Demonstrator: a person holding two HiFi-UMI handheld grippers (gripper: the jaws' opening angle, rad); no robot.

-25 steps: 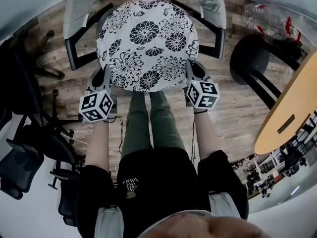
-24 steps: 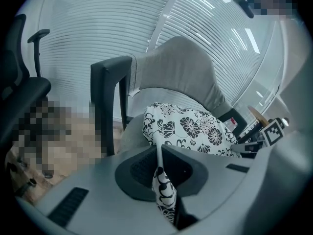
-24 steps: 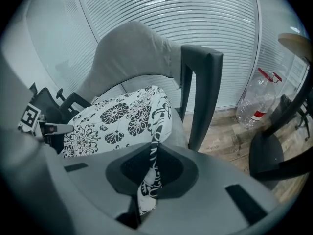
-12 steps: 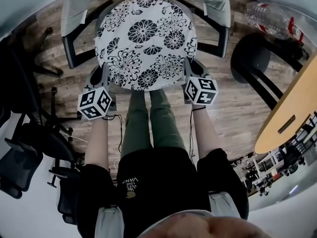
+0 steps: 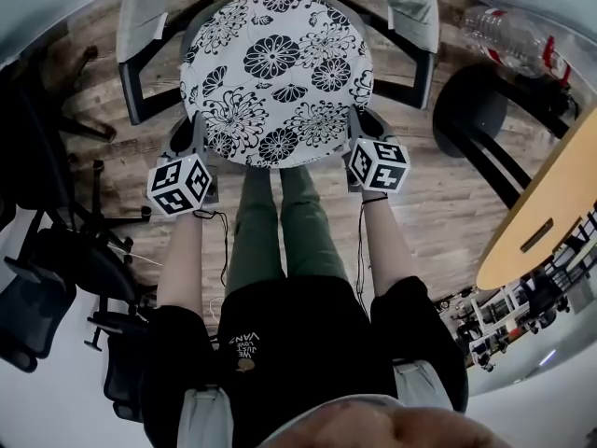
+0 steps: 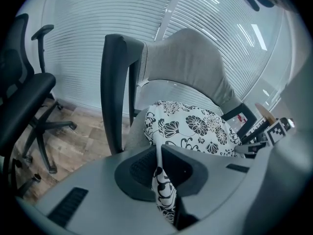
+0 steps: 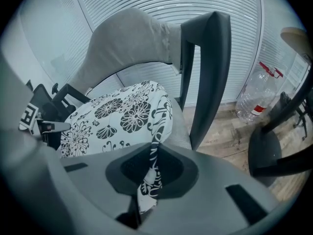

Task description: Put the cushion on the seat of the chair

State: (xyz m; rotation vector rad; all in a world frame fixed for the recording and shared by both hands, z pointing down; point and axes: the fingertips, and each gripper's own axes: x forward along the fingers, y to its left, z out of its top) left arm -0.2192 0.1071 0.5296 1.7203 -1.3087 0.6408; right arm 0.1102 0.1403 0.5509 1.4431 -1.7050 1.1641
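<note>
Your left tongs (image 6: pixel 159 166) are pinching the near left edge of the cushion (image 5: pixel 276 77), with a fold of the flowered fabric squeezed between the pads. Your right tongs (image 7: pixel 149 174) are clamped the same way on the near right edge. The round cushion sits over the seat of the grey chair (image 6: pixel 188 62), between the two dark armrests. Its far rim is close to the backrest, and its near rim hangs out towards your legs. You can't tell from here whether its underside rests fully on the seat.

The left armrest (image 6: pixel 116 89) stands just beside the cushion's left edge, and the right armrest (image 7: pixel 211 67) is just beside its right edge, so there is little room sideways. The space above the cushion is open.

To your left, a black office chair (image 6: pixel 24 97) stands apart from the grey chair, with bare wooden floor (image 6: pixel 73 131) between them. To your right are a clear water bottle (image 7: pixel 257 99) on the floor, a dark round stool (image 5: pixel 471 110), and beyond it the curved rim of a light wooden counter (image 5: pixel 550 203).
</note>
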